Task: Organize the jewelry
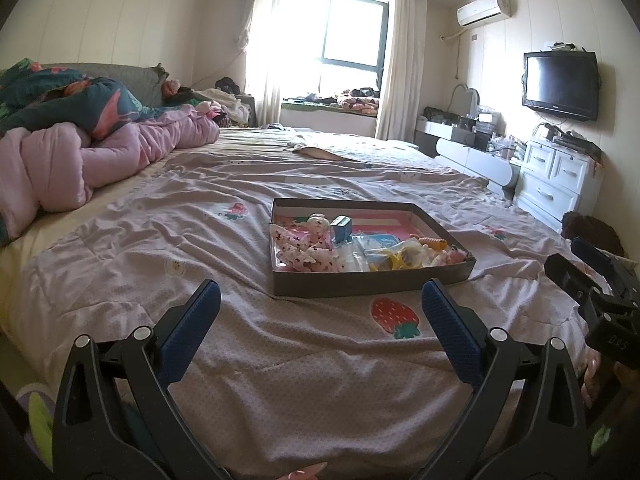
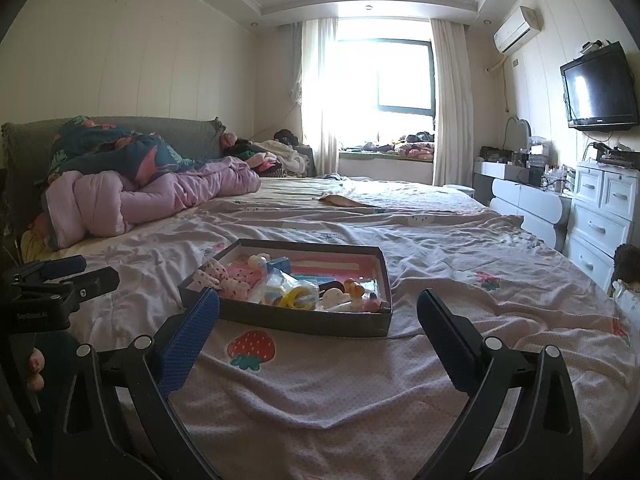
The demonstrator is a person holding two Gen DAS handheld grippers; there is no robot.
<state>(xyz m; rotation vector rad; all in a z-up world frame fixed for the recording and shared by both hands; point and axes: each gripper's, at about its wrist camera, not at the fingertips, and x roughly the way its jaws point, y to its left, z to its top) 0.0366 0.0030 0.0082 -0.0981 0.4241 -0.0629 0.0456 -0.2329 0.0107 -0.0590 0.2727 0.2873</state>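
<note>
A shallow grey cardboard box lies on the pink bedspread. It holds a jumble of hair and jewelry pieces: spotted fabric bows, a small blue box, a yellow ring and an orange spiral clip. My left gripper hovers open just short of the box's near wall, with nothing between its fingers. My right gripper is also open and empty in front of the box. It also shows at the edge of the left wrist view as the right gripper.
A bunched pink quilt and a dark floral blanket lie at the bed's head on the left. White drawers and a wall TV stand to the right. A strawberry print marks the sheet near the box.
</note>
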